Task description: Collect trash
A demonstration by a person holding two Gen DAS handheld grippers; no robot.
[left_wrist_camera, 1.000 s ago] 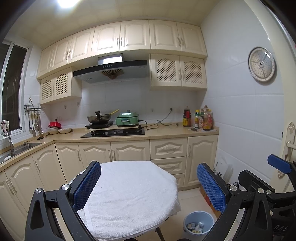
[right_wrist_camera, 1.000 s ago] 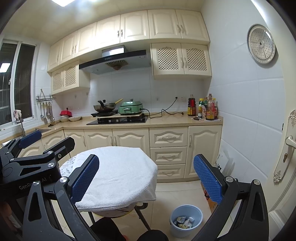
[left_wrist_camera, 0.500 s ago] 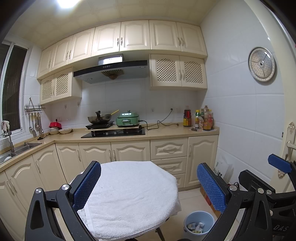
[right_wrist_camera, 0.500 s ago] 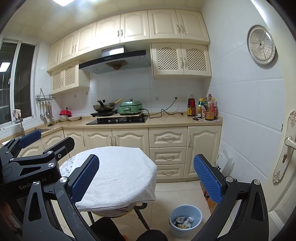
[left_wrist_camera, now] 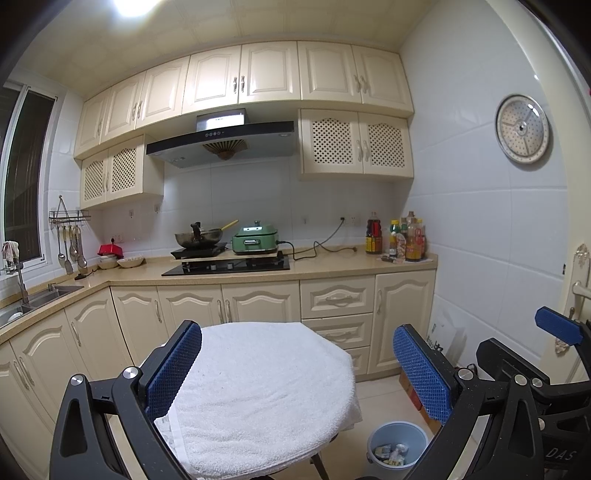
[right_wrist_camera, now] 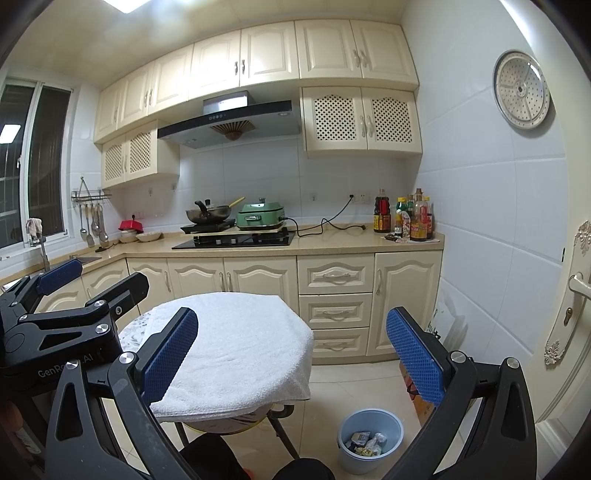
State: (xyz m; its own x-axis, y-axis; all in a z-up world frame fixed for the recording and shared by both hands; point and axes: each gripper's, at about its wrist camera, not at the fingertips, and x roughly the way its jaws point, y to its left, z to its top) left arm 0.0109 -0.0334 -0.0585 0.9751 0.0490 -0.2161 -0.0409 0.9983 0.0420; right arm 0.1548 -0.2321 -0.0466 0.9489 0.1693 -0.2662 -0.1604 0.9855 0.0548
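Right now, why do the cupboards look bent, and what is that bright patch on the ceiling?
Left wrist view: fisheye lens bows the upper cabinets; the ceiling light glares white. Right wrist view: same curving, dark corners, and the ceiling light is blown out too.

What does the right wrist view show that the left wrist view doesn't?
Only the right wrist view shows the table's patterned top past the towel's edge and the left gripper, open. Only the left wrist view shows the sink and the right gripper, open. Both show the white towel and the blue bin holding trash.
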